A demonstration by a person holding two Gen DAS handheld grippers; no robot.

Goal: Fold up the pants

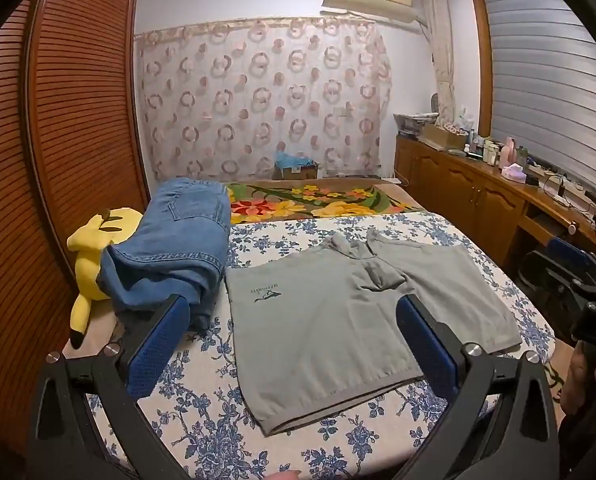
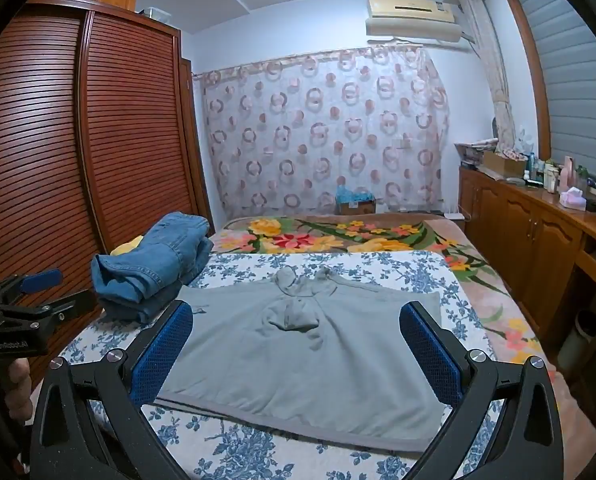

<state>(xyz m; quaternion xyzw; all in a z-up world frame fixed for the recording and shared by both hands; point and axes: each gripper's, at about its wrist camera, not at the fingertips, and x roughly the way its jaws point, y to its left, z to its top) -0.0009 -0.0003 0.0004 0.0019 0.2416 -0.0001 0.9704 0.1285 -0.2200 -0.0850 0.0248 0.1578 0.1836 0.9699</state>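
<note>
Grey shorts point(image 1: 354, 320) lie spread flat on the floral bed sheet point(image 1: 201, 412), legs splayed apart, waistband and crotch bunched at the far side, hems toward the cameras. No fold visible in them, so judged as not started on this garment. A pair of blue jeans point(image 1: 177, 248) sits already folded in a stack, beyond the left gripper's left finger and just beside the shorts' left edge; likely an earlier item done. Yellow plush toy point(image 1: 93, 256) lies behind the jeans against the wardrobe point(image 1: 69, 120). Left gripper point(image 1: 293, 344): fingers point(image 1: 159, 344) spread wide, nothing between them, hovering above the near-left leg, apparently not touching cloth. Right gripper point(image 2: 298, 352): fingers point(image 2: 432, 354) equally wide apart, empty, shorts framed between them, hem just ahead of and below the tips; contact not evident. Remaining as judged: grasp the hems or outer edge, bring one leg over the other, then fold lengthwise to the waistband. Bunched crotch may need smoothing first.
</note>
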